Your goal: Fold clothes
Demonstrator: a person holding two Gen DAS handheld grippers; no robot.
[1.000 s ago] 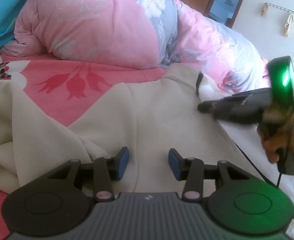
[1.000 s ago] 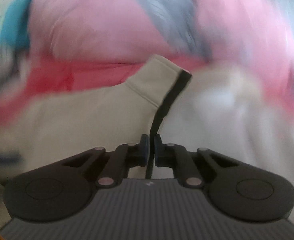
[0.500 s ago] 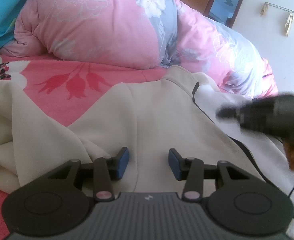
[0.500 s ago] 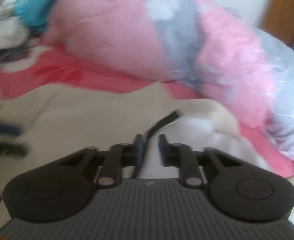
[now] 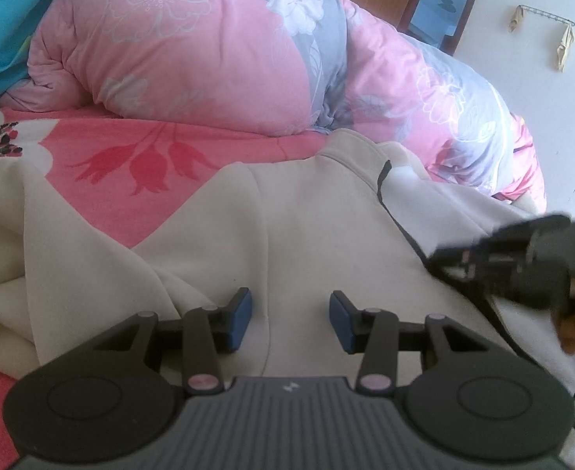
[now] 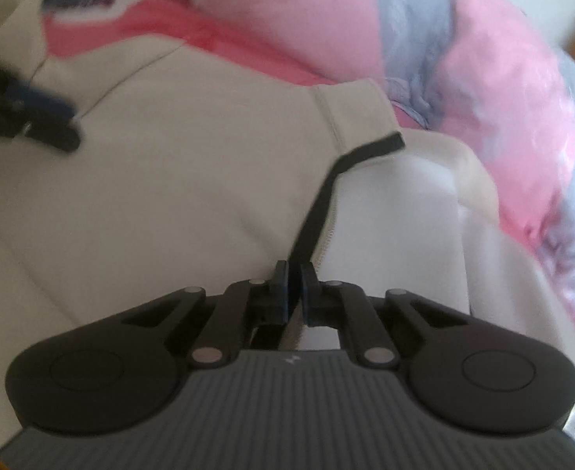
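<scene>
The right gripper [image 6: 294, 288] pinches the jacket's [image 6: 178, 180] black zip edge [image 6: 315, 211], which runs straight ahead from its tips to the collar [image 6: 350, 105]. The left gripper [image 5: 290, 319], spread and empty, hovers over the jacket's front panel, farther from that edge.

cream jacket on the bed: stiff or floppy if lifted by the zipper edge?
Probably floppy: the jacket lies in soft folds on the bedsheet. The right gripper pinches only the dark zipper edge, so the rest would likely hang and drag. It looks thick, so fairly bulky.
</scene>
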